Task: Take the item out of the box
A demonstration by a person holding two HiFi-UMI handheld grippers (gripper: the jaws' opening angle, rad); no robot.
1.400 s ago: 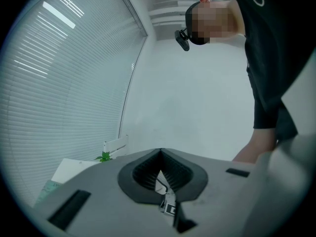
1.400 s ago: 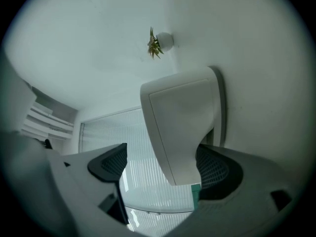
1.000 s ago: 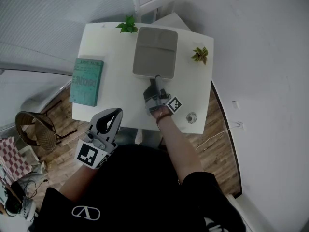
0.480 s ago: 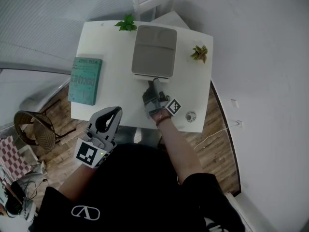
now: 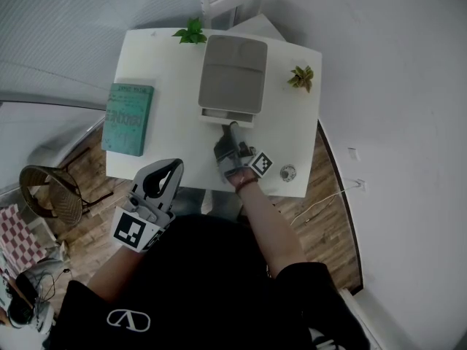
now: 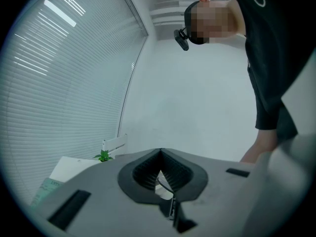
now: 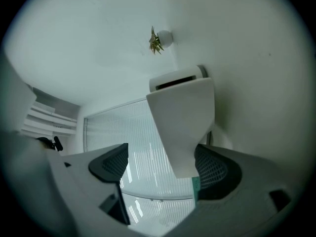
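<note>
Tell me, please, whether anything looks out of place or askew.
Only the box: its near end stands ajar, a pale strip showing under the grey top, where the right gripper reaches. The book lies flat and tidy.

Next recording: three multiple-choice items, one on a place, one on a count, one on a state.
1. Where on the white table lies the teal rectangular book? A near the left edge; B at the right edge; C in the middle.
2. How many small green plants stand on the table? A one; B two; C four.
3. How do the left gripper's jaws stand? A together, empty; B wide apart; C clamped on the book.
1 A: it lies left of the flat grey box. 2 B: one at the far edge, one right of the box. 3 A: its view shows the pads meeting.
</note>
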